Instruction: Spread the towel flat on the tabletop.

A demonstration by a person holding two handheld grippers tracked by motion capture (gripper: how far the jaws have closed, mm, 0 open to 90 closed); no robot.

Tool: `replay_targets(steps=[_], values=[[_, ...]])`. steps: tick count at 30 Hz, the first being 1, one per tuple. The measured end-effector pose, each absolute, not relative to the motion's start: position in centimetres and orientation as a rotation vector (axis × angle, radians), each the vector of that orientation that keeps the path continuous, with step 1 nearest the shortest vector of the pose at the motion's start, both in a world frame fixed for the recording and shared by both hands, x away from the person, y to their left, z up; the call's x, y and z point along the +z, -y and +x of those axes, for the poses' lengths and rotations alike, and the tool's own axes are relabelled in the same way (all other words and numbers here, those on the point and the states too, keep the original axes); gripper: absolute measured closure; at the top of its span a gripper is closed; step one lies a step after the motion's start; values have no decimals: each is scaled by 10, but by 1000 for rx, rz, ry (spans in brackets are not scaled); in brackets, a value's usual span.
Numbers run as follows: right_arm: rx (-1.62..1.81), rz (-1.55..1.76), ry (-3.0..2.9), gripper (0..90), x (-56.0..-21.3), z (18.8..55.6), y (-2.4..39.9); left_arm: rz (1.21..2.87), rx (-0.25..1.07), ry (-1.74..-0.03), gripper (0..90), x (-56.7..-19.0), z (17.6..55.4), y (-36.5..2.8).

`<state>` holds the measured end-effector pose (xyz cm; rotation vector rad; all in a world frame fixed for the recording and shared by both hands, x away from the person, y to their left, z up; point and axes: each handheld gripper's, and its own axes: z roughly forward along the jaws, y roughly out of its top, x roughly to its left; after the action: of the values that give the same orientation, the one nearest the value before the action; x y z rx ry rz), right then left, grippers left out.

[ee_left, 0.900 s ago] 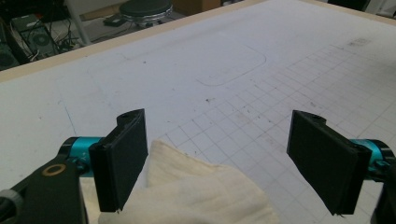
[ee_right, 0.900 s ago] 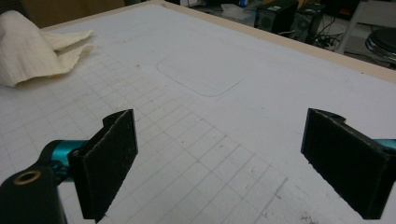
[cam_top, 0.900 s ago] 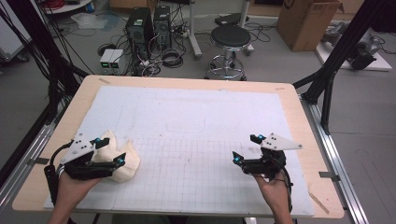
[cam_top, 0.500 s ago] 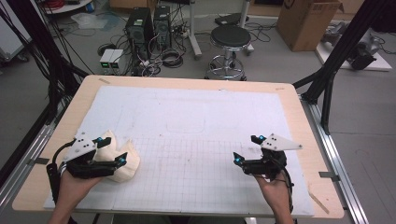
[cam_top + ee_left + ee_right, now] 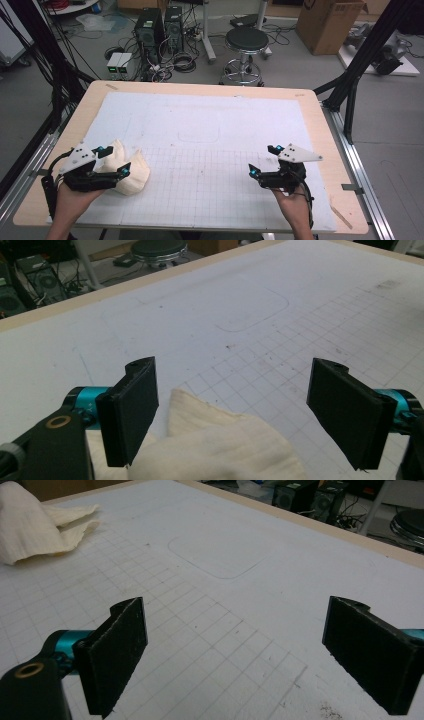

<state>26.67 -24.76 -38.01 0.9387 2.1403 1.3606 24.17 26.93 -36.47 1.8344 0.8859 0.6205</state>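
I had the cream cloth bunched up at the near left of the white mat, right by the mat's left edge. It lay in a crumpled heap, so no clean long axis; as best I could read it from the high view, the bulk ran from near right to far left, with two peaked folds pointing toward the far side of the table.

My left gripper sat over the cloth with its jaws spread wide. In the left gripper view the cloth bulged up between the two black pads, close against the left pad, yet I could not tell whether it touched; the right pad stood clear of it. Nothing was clamped.

My right gripper hovered at the near right, well apart from the cloth, jaws also wide and empty above the grid lines; from its own view the cloth lay far off at the upper left.

Against the earlier frames, nothing had shifted: both hands, both grippers and the cloth sat where they had been.

Room to move was generous: the whole middle and far stretch of the mat lay open between the two grippers, while the cloth had little margin on its left before the wooden border.
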Motion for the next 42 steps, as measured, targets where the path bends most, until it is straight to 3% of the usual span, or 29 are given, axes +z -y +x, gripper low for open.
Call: replay_targets(steps=[13,20,30,33,42], values=[[1355,936,-2148,103,-382,269,246,1878,631,-931,224,-391,244,-287],[1344,943,-2152,103,-385,270,246,1894,595,-986,285,-410,246,-299],[1326,953,-2172,103,-392,272,244,1940,521,-999,553,-423,253,-306],[1308,954,-2180,103,-395,273,241,1947,516,-1005,677,-423,254,-305],[1267,969,-2202,103,-407,277,236,1985,528,-1007,767,-426,257,-300]])
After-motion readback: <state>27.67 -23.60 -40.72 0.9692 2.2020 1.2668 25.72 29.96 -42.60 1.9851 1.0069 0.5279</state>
